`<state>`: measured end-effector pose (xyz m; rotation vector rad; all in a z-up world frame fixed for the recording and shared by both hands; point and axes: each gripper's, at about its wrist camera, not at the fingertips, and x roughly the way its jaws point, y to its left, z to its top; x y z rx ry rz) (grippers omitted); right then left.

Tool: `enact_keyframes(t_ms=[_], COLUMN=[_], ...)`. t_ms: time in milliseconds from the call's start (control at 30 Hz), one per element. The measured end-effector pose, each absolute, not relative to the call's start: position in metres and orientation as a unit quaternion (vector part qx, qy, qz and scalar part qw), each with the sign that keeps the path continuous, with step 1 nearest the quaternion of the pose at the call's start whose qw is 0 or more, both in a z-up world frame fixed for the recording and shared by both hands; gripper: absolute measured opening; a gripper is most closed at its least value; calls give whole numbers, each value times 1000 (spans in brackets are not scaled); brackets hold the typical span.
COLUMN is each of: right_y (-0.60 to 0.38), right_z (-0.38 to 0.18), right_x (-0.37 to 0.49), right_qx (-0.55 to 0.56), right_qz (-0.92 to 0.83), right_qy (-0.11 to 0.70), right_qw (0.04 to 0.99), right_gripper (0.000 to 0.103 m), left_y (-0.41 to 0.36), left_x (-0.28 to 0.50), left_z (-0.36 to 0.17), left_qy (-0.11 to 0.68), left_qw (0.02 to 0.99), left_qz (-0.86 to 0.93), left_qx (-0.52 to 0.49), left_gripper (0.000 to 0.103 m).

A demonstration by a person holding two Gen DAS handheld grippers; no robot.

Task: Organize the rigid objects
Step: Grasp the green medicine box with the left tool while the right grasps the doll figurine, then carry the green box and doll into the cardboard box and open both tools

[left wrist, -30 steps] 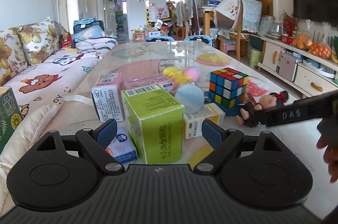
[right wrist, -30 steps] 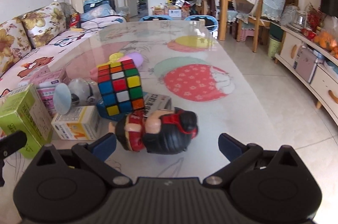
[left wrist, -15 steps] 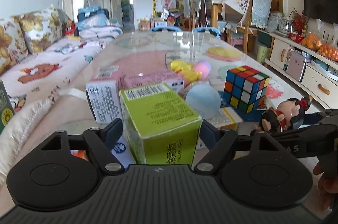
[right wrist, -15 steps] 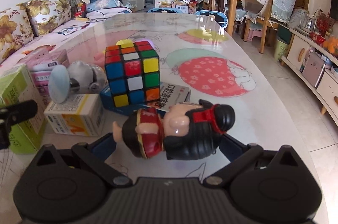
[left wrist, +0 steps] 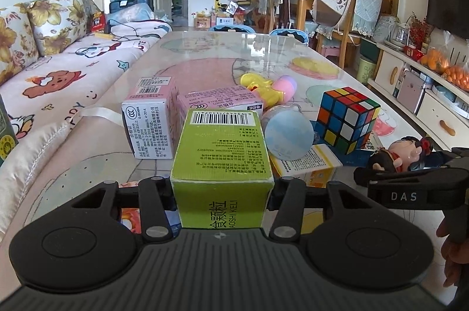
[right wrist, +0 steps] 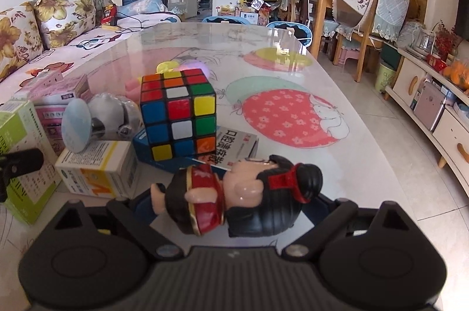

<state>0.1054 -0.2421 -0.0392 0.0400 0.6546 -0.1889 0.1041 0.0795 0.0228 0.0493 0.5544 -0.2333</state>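
My left gripper (left wrist: 222, 188) is shut on a green box (left wrist: 221, 158) with a barcode, its fingers pressed against both sides. My right gripper (right wrist: 231, 202) is shut on a doll (right wrist: 243, 193) with black hair and a red dress, lying sideways between the fingers. The doll (left wrist: 401, 154) and the right gripper's body show at the right in the left wrist view. A Rubik's cube (right wrist: 178, 114) stands on a blue box just beyond the doll. The green box (right wrist: 20, 164) shows at the left edge of the right wrist view.
On the glass table (right wrist: 263, 61) lie two pink boxes (left wrist: 152, 123), a white-and-yellow box (right wrist: 96, 167), a pale blue suction toy (left wrist: 287, 135), and a yellow and pink toy (left wrist: 263, 86). A sofa (left wrist: 44, 70) runs along the left. A cabinet (right wrist: 433, 111) stands right.
Both grippers moved forward and closed. The left closed on the green box, the right on the doll. Both were open a second ago.
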Motion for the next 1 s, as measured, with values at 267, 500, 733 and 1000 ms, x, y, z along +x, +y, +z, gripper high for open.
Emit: enact_keyframes(t_ms=[267,500,733,1000], right_y=[-243,-234,-222,-191], right_z=[-22,-4,17,36], right_x=[103,97,90,87], right_qx=[24,21,29,7], right_qz=[-102,-98,-89,-63], right_qy=[311,301,279,259], right_qw=[945,948,956,964], right_gripper=[95,95,95,95], left_y=[82,93,104,108], left_x=[100,95,93,91], left_z=[28,34,41,44], left_qy=[272,261,249,238], left_qw=[955,959,962,966], left_qz=[-118,-115,-109,-95], left_qx=[12,-2,-15,-25], left_gripper=[60,60,60,60])
